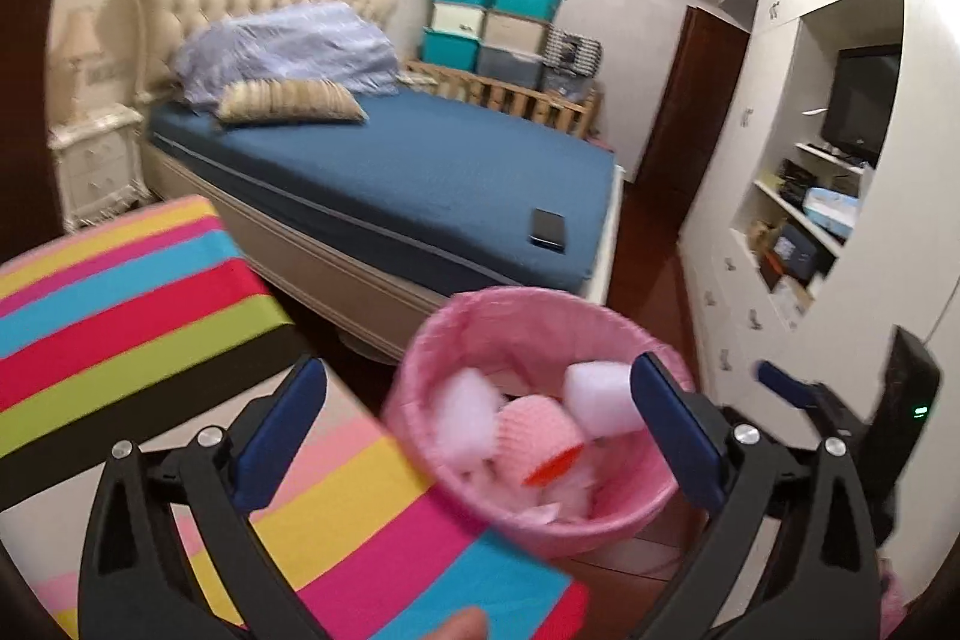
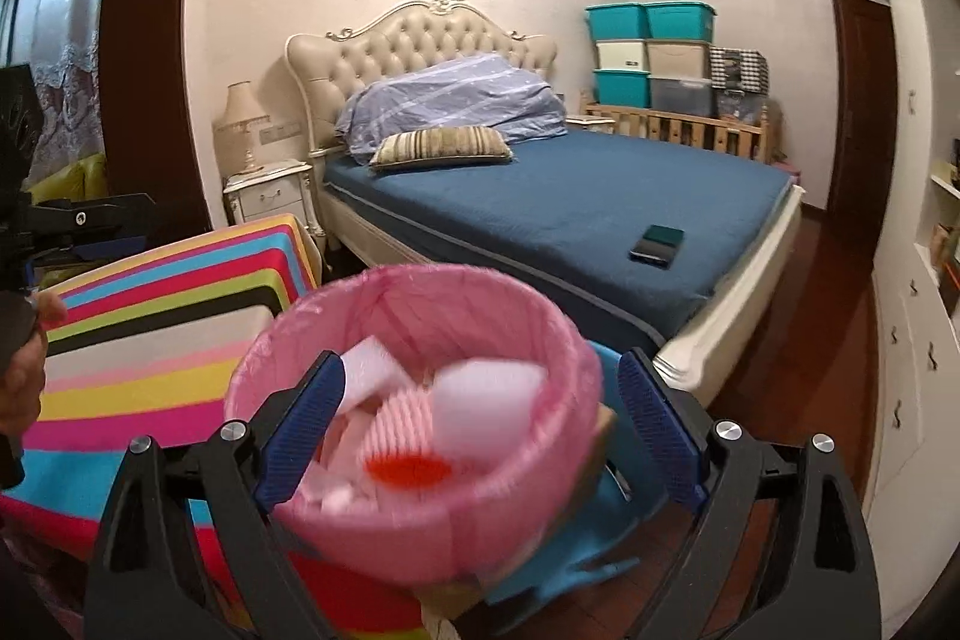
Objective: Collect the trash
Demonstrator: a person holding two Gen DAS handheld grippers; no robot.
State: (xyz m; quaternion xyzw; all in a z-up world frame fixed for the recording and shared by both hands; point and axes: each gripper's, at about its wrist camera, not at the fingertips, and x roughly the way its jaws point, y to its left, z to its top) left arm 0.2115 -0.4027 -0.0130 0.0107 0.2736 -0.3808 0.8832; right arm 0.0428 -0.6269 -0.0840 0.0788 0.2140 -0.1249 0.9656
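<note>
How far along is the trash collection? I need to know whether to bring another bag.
Done: the pink-lined round bin already holds white foam blocks and a pink ribbed cup. In hand: nothing; the left hand-held gripper and right hand-held gripper are both open over the bin. Left: no loose trash shows on the striped cloth.

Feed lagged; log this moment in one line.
left gripper: open | right gripper: open | pink bin: holds trash | white foam: in bin

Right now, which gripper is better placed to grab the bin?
Right. The right gripper is open with the pink bin between its fingers; the left gripper sits open, offset over the striped table.
</note>
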